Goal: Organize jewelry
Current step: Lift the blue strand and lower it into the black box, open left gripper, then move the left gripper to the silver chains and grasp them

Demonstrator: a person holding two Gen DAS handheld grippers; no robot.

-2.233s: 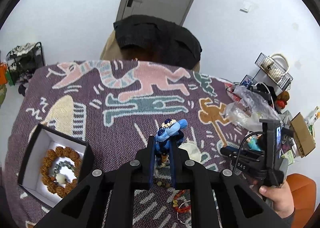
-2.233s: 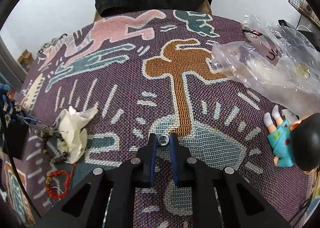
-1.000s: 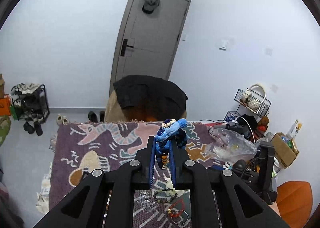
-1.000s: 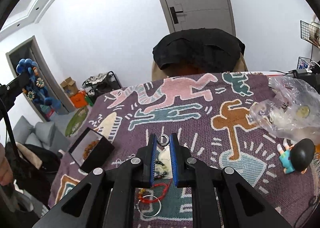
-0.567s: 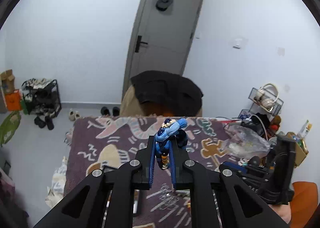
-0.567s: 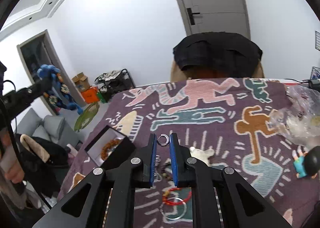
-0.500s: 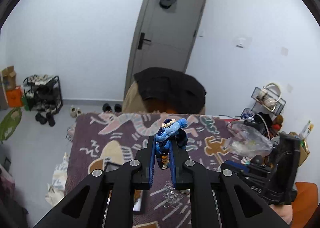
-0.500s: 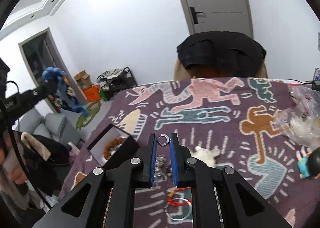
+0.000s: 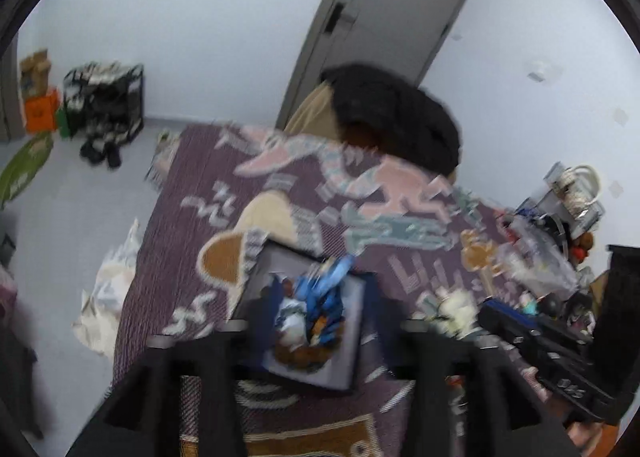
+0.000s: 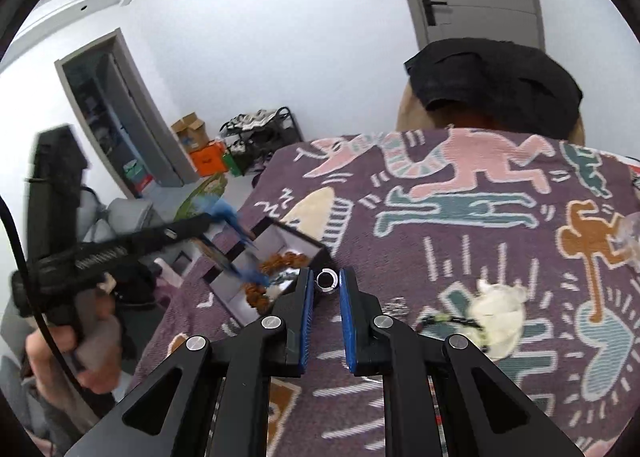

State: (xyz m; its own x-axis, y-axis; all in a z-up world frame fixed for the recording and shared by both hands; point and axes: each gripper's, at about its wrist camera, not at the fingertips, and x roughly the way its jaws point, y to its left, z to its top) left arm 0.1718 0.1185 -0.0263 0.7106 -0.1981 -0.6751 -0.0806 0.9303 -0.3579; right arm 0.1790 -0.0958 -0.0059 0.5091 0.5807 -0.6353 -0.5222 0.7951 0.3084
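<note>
An open black jewelry box (image 9: 304, 373) with a white lining sits on the patterned purple blanket (image 9: 192, 241); brown bead bracelets (image 10: 286, 259) lie in it. My left gripper (image 9: 318, 313) hangs over the box with its fingers spread wide, and the blue beaded bracelet (image 9: 326, 297) is blurred between them above the box; it also shows in the right wrist view (image 10: 228, 217). My right gripper (image 10: 327, 283) is shut on a small silver ring (image 10: 327, 281), just right of the box (image 10: 280, 241).
Loose bracelets (image 10: 432, 321) and a crumpled white tissue (image 10: 500, 309) lie on the blanket right of the box. A clear plastic bag (image 9: 536, 261) and clutter sit at the right edge. A chair with a black jacket (image 10: 492, 85) stands behind the table.
My left gripper has dropped down over the open box and its fingers have spread, freeing the blue bracelet. My right gripper has moved left toward the box, still holding the ring.
</note>
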